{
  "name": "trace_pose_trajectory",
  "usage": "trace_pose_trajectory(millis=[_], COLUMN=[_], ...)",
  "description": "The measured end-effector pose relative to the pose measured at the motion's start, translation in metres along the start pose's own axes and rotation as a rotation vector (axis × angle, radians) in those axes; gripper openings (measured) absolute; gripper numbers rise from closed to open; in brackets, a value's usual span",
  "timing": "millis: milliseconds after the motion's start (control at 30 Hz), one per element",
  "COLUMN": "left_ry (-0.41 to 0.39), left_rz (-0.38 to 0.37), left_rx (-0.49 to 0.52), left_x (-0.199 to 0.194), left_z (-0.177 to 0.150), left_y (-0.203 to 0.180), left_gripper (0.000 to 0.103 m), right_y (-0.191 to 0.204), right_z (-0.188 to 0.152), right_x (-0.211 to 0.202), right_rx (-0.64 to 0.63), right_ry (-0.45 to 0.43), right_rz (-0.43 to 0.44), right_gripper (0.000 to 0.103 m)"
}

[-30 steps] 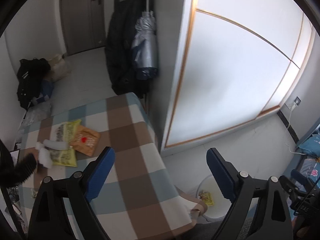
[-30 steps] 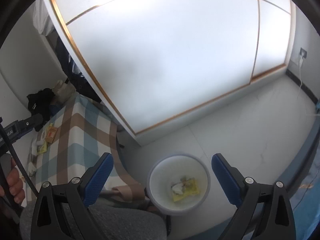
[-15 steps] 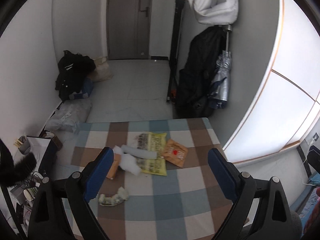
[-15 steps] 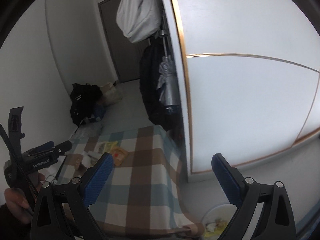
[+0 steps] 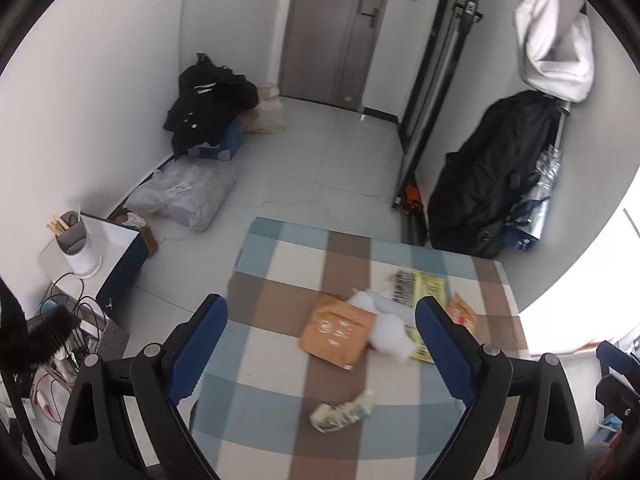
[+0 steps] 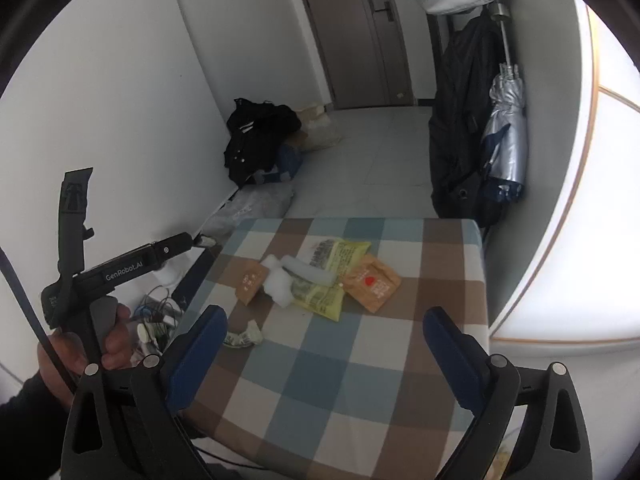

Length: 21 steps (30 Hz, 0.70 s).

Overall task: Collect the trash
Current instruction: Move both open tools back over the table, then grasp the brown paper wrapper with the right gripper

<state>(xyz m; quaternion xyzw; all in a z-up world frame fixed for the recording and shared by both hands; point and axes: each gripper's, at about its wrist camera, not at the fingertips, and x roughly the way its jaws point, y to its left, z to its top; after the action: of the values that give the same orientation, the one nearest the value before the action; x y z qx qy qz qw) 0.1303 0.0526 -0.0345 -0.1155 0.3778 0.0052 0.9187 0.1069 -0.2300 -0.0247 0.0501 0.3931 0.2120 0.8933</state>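
Trash lies on the checked table point(image 5: 280, 380) point(image 6: 360, 360): a crumpled wrapper point(image 5: 342, 412) point(image 6: 242, 336), a brown paper packet point(image 5: 338, 330) point(image 6: 250, 278), white wadding point(image 5: 390, 328) point(image 6: 280, 284), a yellow wrapper point(image 5: 424, 292) point(image 6: 328, 276) and an orange packet point(image 5: 464, 316) point(image 6: 372, 282). My left gripper point(image 5: 320, 348) is open and empty above the table, over the brown packet. My right gripper point(image 6: 324, 344) is open and empty above the table's near part. The left gripper's body shows in the right wrist view point(image 6: 120, 268), held by a hand.
A low cabinet point(image 5: 116, 248) with a white cup and cables stands left of the table. Bags and dark clothes point(image 5: 208, 108) lie on the floor by the wall. A dark coat and umbrella point(image 6: 504, 140) hang at the right, near a door point(image 5: 332, 28).
Both grippers have swung from the floor bin and sliding door toward the table. The trash pile now sits between the fingers in both views. Both stay open.
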Motion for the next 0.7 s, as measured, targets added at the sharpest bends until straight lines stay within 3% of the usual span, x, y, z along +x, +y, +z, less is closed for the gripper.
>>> trace_pose_trajectory(millis=[267,433,700], left_ry=[0.037,0.056,0.119], left_rz=[0.013,0.004,-0.009], left_rx=[-0.176,-0.217,-0.235], left_x=[0.012,0.014,0.023], left_z=[0.014,0.017,0.013], left_y=[0.053,0.07,0.079], left_gripper=[0.093,0.093,0.093], right_y=[0.035,0.054,0.074], right_z=[0.02,0.016,-0.002], right_x=[0.069,0.118,0.18], right_rx=[-0.066,0.024,0.164], right_ry=[0.126,0.219,0.287], right_rz=[0.044,0.163,0.268], right_gripper=[0.099,0.099,0.087])
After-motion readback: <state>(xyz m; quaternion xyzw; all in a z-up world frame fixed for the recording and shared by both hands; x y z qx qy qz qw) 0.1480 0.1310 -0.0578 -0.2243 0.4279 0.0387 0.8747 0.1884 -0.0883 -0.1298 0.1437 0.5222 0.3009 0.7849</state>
